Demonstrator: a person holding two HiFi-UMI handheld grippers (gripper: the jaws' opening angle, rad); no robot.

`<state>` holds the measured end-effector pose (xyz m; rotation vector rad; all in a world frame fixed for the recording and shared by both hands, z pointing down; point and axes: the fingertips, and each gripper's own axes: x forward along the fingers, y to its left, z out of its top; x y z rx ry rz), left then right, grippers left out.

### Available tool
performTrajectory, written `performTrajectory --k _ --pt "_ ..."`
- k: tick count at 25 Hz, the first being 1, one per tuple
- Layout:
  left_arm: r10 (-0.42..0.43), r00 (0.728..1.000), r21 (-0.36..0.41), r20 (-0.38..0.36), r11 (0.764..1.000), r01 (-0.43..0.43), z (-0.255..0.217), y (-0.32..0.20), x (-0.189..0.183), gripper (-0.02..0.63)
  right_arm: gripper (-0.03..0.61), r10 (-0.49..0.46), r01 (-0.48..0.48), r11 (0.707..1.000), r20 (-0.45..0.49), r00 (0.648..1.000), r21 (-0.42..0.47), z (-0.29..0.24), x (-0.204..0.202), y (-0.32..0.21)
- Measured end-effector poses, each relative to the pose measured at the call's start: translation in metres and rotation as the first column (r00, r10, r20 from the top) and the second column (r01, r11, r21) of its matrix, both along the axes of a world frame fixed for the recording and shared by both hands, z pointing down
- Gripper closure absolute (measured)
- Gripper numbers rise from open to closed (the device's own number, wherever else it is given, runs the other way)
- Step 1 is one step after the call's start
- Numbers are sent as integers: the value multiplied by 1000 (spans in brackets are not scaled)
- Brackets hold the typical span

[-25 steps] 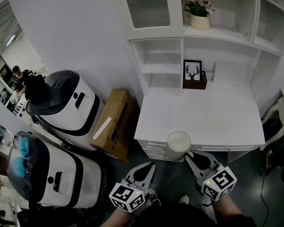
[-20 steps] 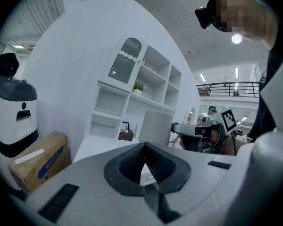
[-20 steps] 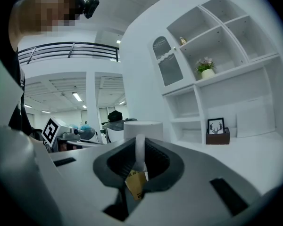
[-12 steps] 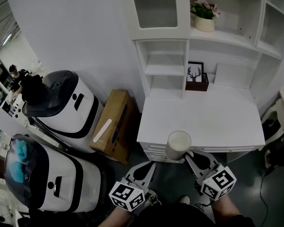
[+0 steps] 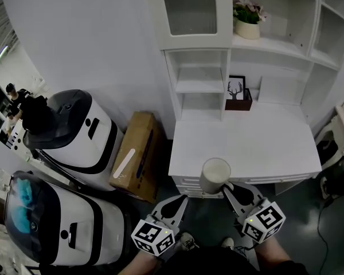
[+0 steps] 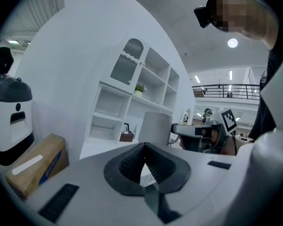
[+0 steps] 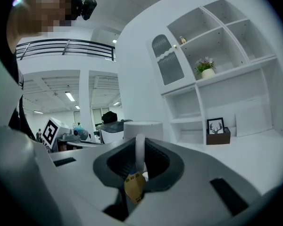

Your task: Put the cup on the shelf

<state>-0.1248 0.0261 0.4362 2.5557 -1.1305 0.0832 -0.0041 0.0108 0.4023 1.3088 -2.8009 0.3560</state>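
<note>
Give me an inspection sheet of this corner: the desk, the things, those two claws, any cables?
Surface: white desk top, bare except at the back.
Job's things: white cup, held at the desk's front edge, not yet on the shelf unit.
Clutter: deer picture in a brown tray; potted plant on an upper shelf.
Grippers: right gripper shut on the cup's handle; left gripper shut, holding nothing.
Cables: what looks like a thin dark cable on the floor, right.
Surroundings: cardboard box on the floor; two white machines.
</note>
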Motion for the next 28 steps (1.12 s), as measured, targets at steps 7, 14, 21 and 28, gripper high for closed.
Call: performTrajectory --k 7,14,21,28 --pt "50 999 3 -3 999 -50 3 -8 -13 609 547 49 -49 999 2 999 2 1 -15 -3" --pt "91 996 18 -11 996 -91 0 -12 -27 609 546 88 -88 996 -8 996 8 0 -30 -3" --pt "113 994 48 -12 993 -112 -8 -12 -34 609 548 95 -95 995 -23 995 11 -3 -42 -7" --pt "102 995 54 -7 993 -101 -10 -15 -43 609 548 93 -92 995 -27 995 26 -10 -47 -22"
